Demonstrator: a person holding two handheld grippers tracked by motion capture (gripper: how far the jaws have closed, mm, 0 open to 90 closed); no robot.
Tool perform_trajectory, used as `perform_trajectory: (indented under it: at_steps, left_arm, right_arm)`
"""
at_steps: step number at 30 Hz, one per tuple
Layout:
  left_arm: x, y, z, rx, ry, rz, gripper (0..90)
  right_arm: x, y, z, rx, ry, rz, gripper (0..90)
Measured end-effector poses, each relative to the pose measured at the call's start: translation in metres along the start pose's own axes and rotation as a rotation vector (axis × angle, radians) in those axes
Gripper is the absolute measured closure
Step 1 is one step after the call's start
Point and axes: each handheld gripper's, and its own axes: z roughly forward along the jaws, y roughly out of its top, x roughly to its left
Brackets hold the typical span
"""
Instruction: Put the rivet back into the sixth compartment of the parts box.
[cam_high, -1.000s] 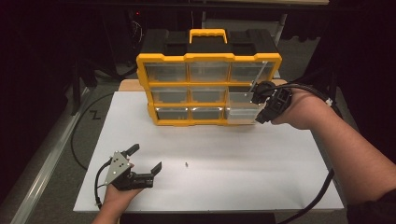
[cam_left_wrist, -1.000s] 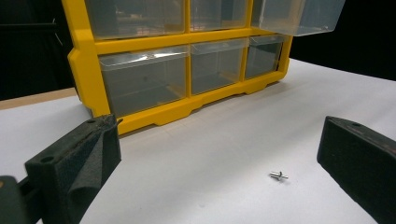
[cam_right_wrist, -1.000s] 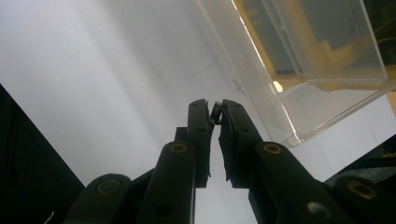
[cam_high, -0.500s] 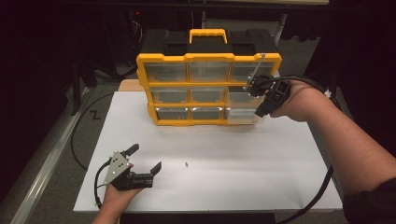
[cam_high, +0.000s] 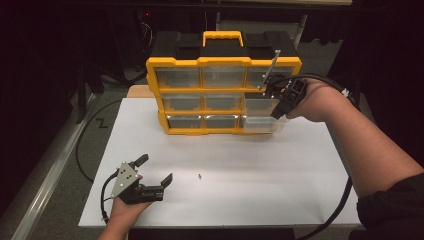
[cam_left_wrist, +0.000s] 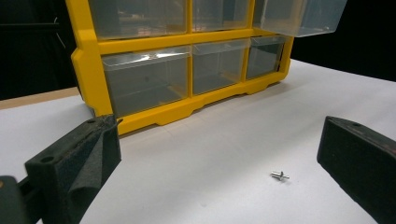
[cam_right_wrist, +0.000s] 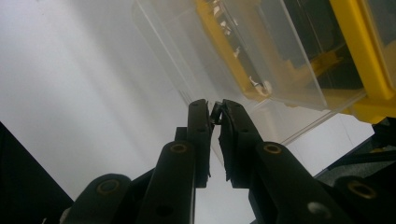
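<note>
While the right gripper pinches a small dark part between its nearly shut jaws, it hovers just above the pulled-out clear drawer at the organizer's right column, so the drop lies straight below. The left gripper rests open on the white table, well apart. A tiny rivet lies between its jaws, untouched.

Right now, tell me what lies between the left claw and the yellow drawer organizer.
Bare white tabletop, apart from one small metal rivet lying ahead of the open left claw, seen in the left gripper view and the high view.
</note>
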Motion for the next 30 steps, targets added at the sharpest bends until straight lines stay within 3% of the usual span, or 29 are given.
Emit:
perform_trajectory:
  at_steps: [14,18,30]
  left_arm:
    - [0.001,0.000,0.000,-0.001,0.001,-0.002,0.4]
    - [0.000,0.000,0.000,0.000,0.000,-0.001,0.4]
    - [0.001,0.000,0.000,0.004,-0.001,0.001,0.4]
  right_arm:
    - [-0.014,0.012,0.009,0.010,0.006,0.010,84.5]
    - [-0.015,0.014,0.012,0.027,0.010,0.020,84.5]
    - [-0.017,0.017,0.011,0.009,0.014,0.018,83.9]
